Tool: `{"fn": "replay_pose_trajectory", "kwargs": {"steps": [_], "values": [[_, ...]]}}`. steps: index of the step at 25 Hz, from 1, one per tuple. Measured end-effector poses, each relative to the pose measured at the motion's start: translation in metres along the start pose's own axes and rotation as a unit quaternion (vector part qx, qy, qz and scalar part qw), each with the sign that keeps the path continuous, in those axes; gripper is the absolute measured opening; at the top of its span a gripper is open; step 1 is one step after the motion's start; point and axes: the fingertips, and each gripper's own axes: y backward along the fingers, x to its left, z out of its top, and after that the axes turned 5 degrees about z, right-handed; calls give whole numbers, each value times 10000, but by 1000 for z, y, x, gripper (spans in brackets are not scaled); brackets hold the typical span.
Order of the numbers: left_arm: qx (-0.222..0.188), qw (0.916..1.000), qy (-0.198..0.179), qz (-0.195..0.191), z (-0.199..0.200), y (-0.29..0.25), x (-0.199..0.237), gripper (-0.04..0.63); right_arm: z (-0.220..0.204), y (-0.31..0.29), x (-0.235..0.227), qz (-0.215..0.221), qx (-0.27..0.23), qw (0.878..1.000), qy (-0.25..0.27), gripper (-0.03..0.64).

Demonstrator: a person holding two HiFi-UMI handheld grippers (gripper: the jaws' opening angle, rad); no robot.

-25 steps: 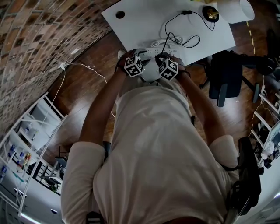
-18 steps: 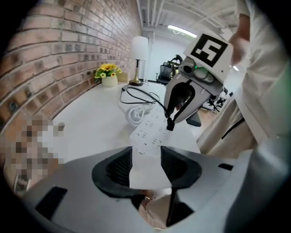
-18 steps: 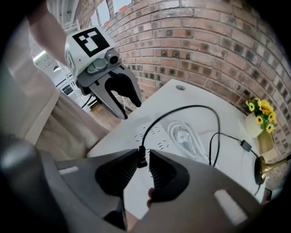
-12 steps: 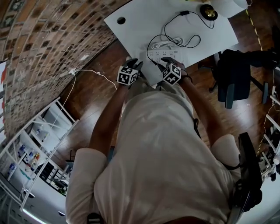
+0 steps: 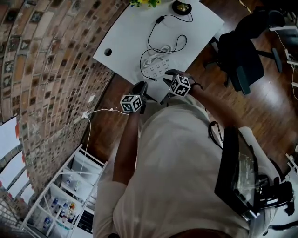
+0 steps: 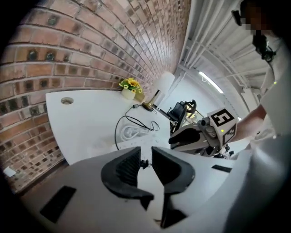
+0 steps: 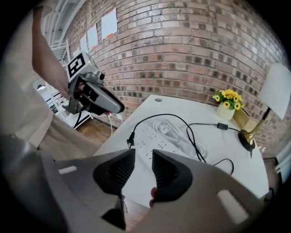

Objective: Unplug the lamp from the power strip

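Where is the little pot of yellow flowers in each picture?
Head view: the yellow flowers in a white pot peek in at the very top edge, left of centre.
Left gripper view: a little above the middle, slightly left.
Right gripper view: on the right, halfway up.
Shared landmark: the round brass lamp base stands close beside the flowers in all three.

Flowerpot [image 7: 226, 110] beside brick wall [image 7: 182, 45]

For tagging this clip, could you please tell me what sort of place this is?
Probably an office or studio workspace: a white desk by a brick wall, a dark office chair beside it, and storage shelves nearby.
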Motion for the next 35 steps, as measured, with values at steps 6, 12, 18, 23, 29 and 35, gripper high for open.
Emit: {"fn": "replay_pose_trajectory", "kwargs": {"steps": [6,12,18,23,29,35], "values": [[-387,9979,-286,-443,34,19,-28,29,16,28,-18,-550,-277,9971,-441,104],[-853,9953,-27,-462,46,84,-17,16,57,47,-4,-1060,-730,9872,-938,98],[-1214,9921,-121,-304,44,149,8,15,111,74,24,-1515,-1518,9682,-1291,91],[-1556,9874,-45,-286,40,196,21,15,136,98,60,-1795,-2062,9517,-1395,86],[-1808,9823,-29,-487,38,228,17,15,138,126,94,-2127,-2433,9332,-1571,81],[-1803,9802,-367,-727,28,247,-16,15,114,149,125,-2288,-2622,9179,-1908,75]]}}
